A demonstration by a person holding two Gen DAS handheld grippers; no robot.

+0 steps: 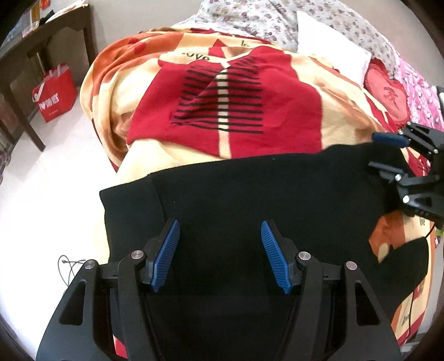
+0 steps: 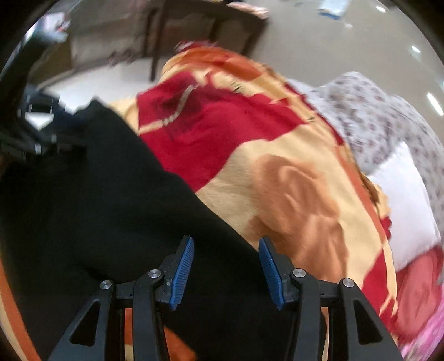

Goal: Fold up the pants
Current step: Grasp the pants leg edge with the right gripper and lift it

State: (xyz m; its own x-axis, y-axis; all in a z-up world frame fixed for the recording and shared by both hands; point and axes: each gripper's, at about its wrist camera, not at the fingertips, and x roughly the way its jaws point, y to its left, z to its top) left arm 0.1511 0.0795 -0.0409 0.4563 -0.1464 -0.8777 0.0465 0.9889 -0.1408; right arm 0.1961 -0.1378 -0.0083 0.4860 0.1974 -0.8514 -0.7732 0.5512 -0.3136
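Black pants [image 1: 249, 200] spread flat on a bed, over a red, orange and cream blanket [image 1: 244, 111], near the bed's near edge, one end reaching toward the left edge where the blanket drops to the pale floor [image 1: 55, 172]. Left hand-held gripper [image 1: 220, 255] low over the pants, jaws wide apart, blue pads [image 1: 166, 255] clear of each other with only black cloth showing between them; not clear whether the tips touch the cloth. Right hand-held gripper [image 2: 226, 273] likewise spread wide, poised over the far edge of the pants where black cloth meets blanket; left pad over the pants, right pad [image 2: 270, 273] over the boundary with the cream and orange print; nothing pinched between. Right wrist view blurred. Same right hand-held gripper seen from the left wrist view at the right edge of the bed [image 1: 394, 155], blue pad pointing at the pants' far right corner. Beyond the blanket, toward the head of the bed, a floral sheet [image 1: 277, 19] with a white pillow [image 1: 330, 47] on it, and pink patterned cloth [image 1: 419, 94] at the far right. Off the bed to the left, a dark wooden table [image 1: 41, 41] and a red bag [image 1: 55, 91] standing on the floor under it.
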